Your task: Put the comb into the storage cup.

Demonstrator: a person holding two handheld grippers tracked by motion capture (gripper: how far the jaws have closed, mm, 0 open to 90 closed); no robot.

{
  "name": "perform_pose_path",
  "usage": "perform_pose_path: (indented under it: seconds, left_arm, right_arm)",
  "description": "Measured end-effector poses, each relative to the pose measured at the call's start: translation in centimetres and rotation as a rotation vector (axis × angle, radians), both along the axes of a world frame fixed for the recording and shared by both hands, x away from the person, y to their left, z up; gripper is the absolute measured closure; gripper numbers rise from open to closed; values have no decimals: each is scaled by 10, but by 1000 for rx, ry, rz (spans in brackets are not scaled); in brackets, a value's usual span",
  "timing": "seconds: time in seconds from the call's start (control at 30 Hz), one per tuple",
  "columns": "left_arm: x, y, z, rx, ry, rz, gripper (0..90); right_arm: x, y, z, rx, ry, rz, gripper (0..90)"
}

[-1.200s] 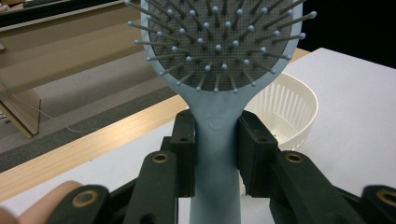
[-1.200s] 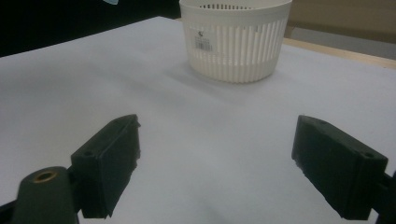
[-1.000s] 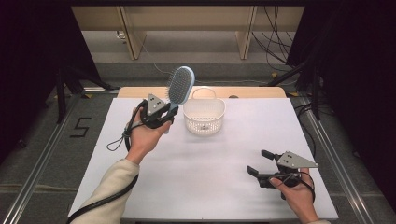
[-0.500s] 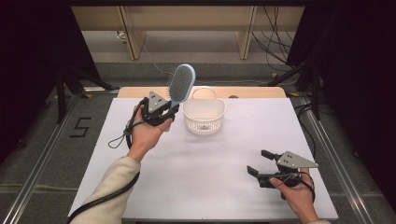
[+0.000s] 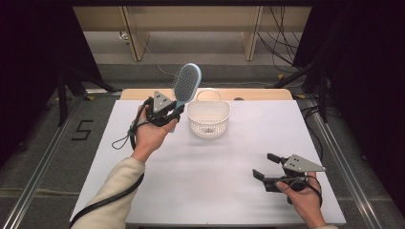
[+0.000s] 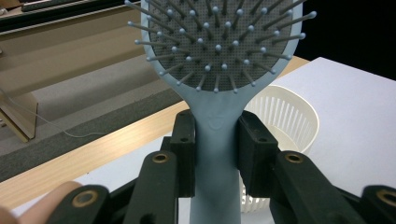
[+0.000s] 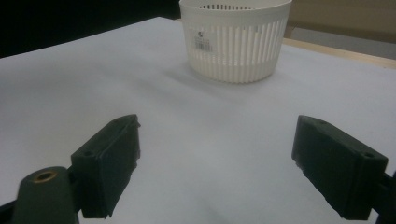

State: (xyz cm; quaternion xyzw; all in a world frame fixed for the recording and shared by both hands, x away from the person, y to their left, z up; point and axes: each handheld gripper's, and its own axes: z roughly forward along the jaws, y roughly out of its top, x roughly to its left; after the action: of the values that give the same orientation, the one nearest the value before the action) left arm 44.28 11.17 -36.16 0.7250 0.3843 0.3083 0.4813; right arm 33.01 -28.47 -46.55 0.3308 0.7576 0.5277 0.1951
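My left gripper (image 5: 168,113) is clamped on the hairbrush (image 5: 185,86), both black pads pressed flat against the pale blue handle just under the head, one pad each side, seen close in the left gripper view (image 6: 217,154). Brush (image 6: 219,51) stands roughly upright, head above the jaws, bristles with small ball tips on a grey cushion facing my camera. In the high view the brush is lifted off the table, head tilted up and slightly right, just left of the basket (image 5: 208,119). White slotted basket (image 6: 285,121) sits right behind and beside the handle, near but I cannot tell if touching; its thin handle loop lies at the far rim. My right gripper (image 5: 269,167) rests low near the front right of the white table (image 5: 215,181), well apart from the basket, jaws spread wide with only bare table top between them (image 7: 215,163). Nothing between it and the basket (image 7: 236,39). Small label with a dark logo on the basket wall (image 7: 204,39), print too small to read. A "5" is marked on the floor (image 5: 82,130) left of the table. Wooden frame and loose cables beyond the far edge.
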Motion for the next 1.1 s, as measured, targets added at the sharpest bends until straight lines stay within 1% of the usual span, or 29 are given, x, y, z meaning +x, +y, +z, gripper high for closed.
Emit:
perform_pose_path:
  seconds: [0.57,0.7,1.1]
  left_arm:
    - [6,-3,1,-4,4,2,699]
    - [8,-5,1,-12,2,0,700]
    - [12,-9,2,-11,0,-4,700]
  right_arm:
    - [0,0,0,0,1,1,159]
    - [0,0,0,1,3,-1,159]
    - [0,0,0,2,3,-1,159]
